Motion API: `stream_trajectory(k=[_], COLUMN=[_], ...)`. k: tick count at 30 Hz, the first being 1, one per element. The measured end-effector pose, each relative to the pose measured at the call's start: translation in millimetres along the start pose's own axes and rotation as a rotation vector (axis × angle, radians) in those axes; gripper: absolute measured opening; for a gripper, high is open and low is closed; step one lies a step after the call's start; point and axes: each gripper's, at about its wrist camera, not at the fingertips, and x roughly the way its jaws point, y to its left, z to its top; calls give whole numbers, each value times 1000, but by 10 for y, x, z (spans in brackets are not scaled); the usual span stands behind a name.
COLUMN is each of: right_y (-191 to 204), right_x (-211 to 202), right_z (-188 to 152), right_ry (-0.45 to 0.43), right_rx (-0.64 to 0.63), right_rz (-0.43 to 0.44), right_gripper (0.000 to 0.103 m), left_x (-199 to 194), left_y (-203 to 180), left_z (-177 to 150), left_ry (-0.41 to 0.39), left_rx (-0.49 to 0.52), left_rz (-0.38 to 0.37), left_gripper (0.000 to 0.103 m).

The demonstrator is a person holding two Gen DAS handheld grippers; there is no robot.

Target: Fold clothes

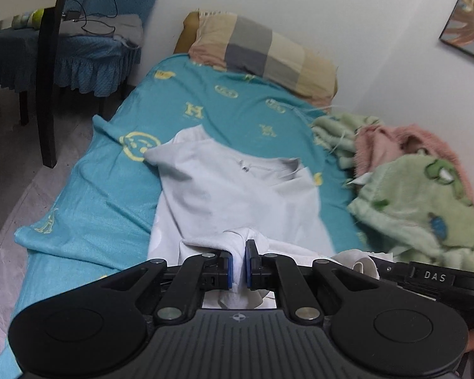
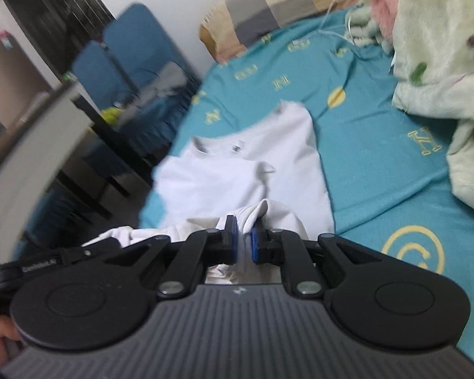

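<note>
A white T-shirt (image 1: pixel 233 195) lies on the teal bedsheet (image 1: pixel 88 208), collar toward the pillow. My left gripper (image 1: pixel 239 246) is shut on a bunched fold of the shirt's near edge. In the right wrist view the same T-shirt (image 2: pixel 237 170) spreads ahead, and my right gripper (image 2: pixel 244 232) is shut on another bunch of its white cloth. The right gripper's black body (image 1: pixel 436 276) shows at the lower right of the left wrist view, close beside the left one. Both views are blurred by motion.
A plaid pillow (image 1: pixel 262 47) lies at the head of the bed by the white wall. Green and pink fleece blankets (image 1: pixel 410 189) are heaped on the bed's right side. Blue-covered chairs (image 1: pixel 88 50) and dark furniture stand left of the bed.
</note>
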Motion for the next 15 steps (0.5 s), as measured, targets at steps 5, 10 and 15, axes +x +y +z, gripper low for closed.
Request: stream_trajectory(k=[5, 10, 15], right_y=[-87, -57, 61], right_x=[377, 379, 210], right_z=[-113, -129, -109], right_ry=[52, 52, 26], right_rx=[-11, -31, -67], right_rz=[-83, -101, -111], right_gripper=[13, 14, 30], left_x=[394, 349, -67], left_y=[68, 43, -156], left_z=[-180, -231, -293], left_ry=[64, 61, -7], left_rx=[57, 55, 67], left_rz=[53, 64, 97], left_gripper=[9, 14, 55])
